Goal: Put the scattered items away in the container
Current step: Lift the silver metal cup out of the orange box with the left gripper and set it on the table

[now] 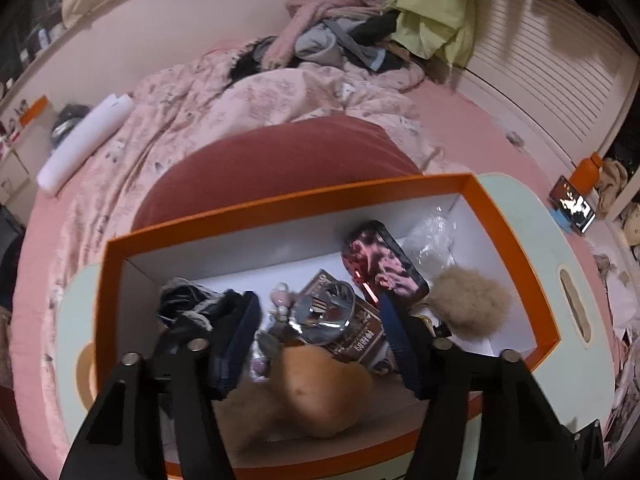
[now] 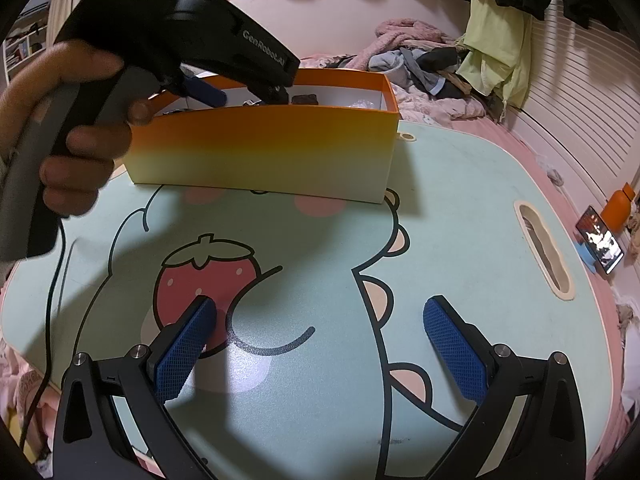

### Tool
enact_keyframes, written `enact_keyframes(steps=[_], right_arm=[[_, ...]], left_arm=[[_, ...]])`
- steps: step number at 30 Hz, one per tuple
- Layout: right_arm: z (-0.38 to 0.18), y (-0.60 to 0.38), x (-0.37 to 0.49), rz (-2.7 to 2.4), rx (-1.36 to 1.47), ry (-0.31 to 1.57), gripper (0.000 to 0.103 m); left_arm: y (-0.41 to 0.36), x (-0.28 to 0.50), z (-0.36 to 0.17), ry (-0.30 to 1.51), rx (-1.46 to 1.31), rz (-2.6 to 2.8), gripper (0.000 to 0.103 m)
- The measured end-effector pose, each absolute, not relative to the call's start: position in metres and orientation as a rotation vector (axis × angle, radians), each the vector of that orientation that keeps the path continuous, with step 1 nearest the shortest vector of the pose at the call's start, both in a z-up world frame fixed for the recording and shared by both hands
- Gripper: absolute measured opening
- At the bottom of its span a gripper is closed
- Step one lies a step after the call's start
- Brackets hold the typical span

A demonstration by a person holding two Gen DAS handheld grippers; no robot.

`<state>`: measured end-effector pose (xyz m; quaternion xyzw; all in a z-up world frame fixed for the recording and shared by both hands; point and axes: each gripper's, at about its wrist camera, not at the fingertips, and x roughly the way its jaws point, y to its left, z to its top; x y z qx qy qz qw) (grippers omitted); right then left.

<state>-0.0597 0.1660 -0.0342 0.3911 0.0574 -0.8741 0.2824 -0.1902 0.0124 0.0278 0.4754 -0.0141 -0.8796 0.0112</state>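
Note:
An orange box (image 1: 280, 208) with a white inside stands on a mint cartoon board (image 2: 440, 208); it also shows in the right wrist view (image 2: 260, 148). My left gripper (image 1: 316, 304) is open above the box's inside, over a blurred tan plush toy (image 1: 320, 392) that lies between the fingers (image 1: 236, 344). In the box lie a silver round dish (image 1: 324, 312), a brown booklet (image 1: 360, 340), a dark patterned case (image 1: 384, 268), a beige fur ball (image 1: 468, 300) and dark cloth (image 1: 188, 300). My right gripper (image 2: 320, 308) is open and empty over the board's strawberry picture (image 2: 204, 276).
The board lies on a pink bed. A red cushion (image 1: 272, 164) sits behind the box, with a crumpled pink quilt (image 1: 240, 100) and a clothes pile (image 1: 340, 40) beyond. A lit phone (image 2: 600, 240) and an orange bottle (image 2: 618, 208) stand at the right edge.

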Motion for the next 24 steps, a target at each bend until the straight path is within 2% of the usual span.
enact_keyframes(steps=[1,2,7,10,14,17,20,24], right_arm=[[-0.034,0.166,-0.059,-2.340,1.048,0.154,0.103],[-0.034,0.166,-0.059,-2.341,1.047,0.153,0.103],[-0.035,0.165,-0.060,-2.340,1.048,0.154,0.103],[-0.035,0.165,-0.060,-2.339,1.047,0.153,0.103],[-0.035,0.166,-0.060,-2.339,1.046,0.152,0.103],[-0.035,0.166,-0.060,-2.338,1.046,0.153,0.103],[-0.036,0.166,-0.060,-2.338,1.046,0.152,0.103],[-0.036,0.166,-0.061,-2.336,1.045,0.152,0.103]], left_arm=[[0.014,-0.191,0.025,-0.075,1.489,-2.725,0.030],[0.016,-0.191,0.025,-0.108,1.460,-2.715,0.029],[0.006,-0.182,0.036,-0.039,1.374,-2.766,0.029],[0.002,-0.164,0.058,-0.070,1.226,-2.797,0.029],[-0.007,-0.113,0.104,0.016,1.016,-2.922,0.029],[-0.008,-0.076,0.119,0.022,0.933,-2.960,0.029],[-0.010,-0.040,0.105,0.030,0.949,-2.963,0.029],[-0.018,-0.014,0.056,0.135,1.050,-2.952,0.029]])
